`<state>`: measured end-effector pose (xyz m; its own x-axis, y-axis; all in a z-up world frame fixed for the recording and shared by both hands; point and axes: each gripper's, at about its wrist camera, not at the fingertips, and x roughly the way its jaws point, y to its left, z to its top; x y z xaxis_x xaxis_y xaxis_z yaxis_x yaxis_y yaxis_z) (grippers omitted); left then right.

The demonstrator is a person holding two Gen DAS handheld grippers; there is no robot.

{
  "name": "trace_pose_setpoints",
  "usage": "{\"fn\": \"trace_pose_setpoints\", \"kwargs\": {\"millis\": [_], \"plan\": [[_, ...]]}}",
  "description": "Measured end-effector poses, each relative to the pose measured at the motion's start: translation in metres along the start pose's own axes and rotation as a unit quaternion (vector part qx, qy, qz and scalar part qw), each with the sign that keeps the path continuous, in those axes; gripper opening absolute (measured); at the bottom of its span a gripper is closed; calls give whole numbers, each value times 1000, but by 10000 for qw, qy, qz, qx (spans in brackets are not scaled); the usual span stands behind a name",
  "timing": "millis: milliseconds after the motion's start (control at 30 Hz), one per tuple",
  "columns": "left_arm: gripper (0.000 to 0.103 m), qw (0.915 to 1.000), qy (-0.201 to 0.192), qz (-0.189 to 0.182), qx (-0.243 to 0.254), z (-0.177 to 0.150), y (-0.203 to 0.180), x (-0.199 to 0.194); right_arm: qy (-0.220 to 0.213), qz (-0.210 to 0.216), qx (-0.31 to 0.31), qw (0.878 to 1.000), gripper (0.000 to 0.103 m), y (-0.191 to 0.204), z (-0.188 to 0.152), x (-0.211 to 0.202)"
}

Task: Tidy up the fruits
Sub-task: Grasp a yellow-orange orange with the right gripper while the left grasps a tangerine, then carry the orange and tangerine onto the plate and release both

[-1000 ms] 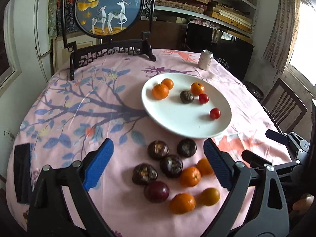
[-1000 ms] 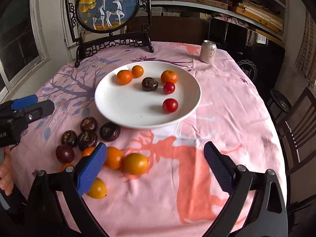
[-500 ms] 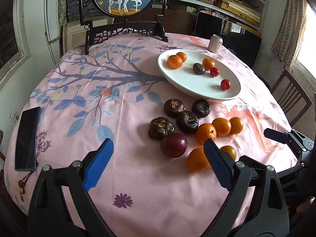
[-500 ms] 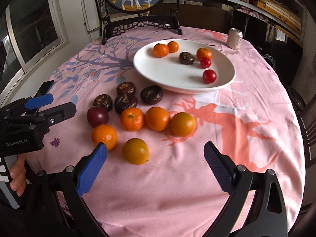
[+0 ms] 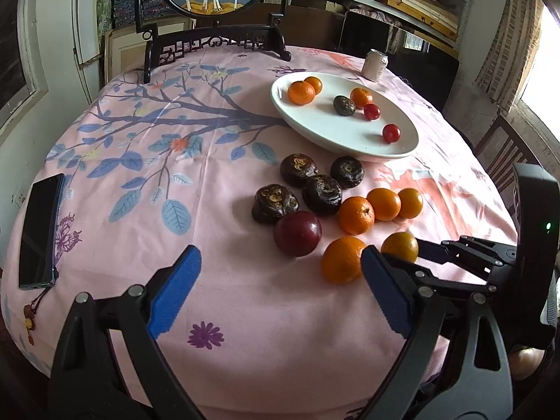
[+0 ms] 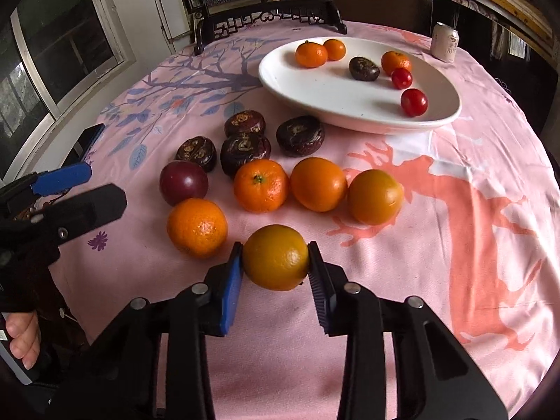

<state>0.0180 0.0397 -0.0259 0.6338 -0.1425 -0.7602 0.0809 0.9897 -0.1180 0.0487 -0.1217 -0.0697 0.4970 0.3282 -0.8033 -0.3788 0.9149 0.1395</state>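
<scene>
Phone [image 5: 41, 231] is seen at table's left edge. Left gripper [image 5: 280, 294] is held wide apart, nothing between its fingers, above pink tablecloth [image 5: 210, 245]. Dark fruits and oranges are clustered mid-table beside white plate [image 6: 336, 98]. Right gripper [image 6: 275, 273] is clamped on yellowish orange [image 6: 275, 257], nearest the table edge.

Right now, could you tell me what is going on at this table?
A person is sorting fruit with a handheld gripper in each hand. The right gripper has its jaws closed on a yellowish orange at the near edge of the loose pile on the pink tablecloth. The left gripper hangs open and empty above the cloth. The white plate already holds three oranges, one dark fruit and two small red ones; more oranges and dark fruits wait beside it.
</scene>
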Motion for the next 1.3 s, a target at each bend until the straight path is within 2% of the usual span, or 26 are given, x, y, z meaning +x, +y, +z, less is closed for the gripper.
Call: {"fn": "trace_pose_setpoints", "kwargs": {"millis": [133,300,533,600,667,700,733,833,1300], "plan": [[94,9995,192,-170,182,-4,-18,9,-243,-448,231,9984,37,-21,-2,-18],[94,9986,402,-142,306,-8,-36,25,-279,-479,481,9973,37,-44,-12,-28],[93,9975,506,11,484,-10,-53,37,-332,-402,546,9971,37,-53,-20,-33],[87,9973,525,70,511,-10,-56,41,-336,-378,567,9971,37,-55,-20,-32],[69,9967,615,65,527,-10,-58,48,-341,-364,598,9970,37,-57,-20,-32],[64,9963,671,69,534,-10,-60,52,-345,-360,616,9969,37,-58,-20,-32],[52,9957,740,71,544,-10,-61,56,-351,-357,633,9967,37,-59,-21,-33],[41,9951,738,292,590,-11,-63,65,-355,-366,692,9963,37,-63,-21,-33],[40,9986,409,-46,331,-2,-52,34,-416,-357,720,9959,37,-63,-20,-37]]}}
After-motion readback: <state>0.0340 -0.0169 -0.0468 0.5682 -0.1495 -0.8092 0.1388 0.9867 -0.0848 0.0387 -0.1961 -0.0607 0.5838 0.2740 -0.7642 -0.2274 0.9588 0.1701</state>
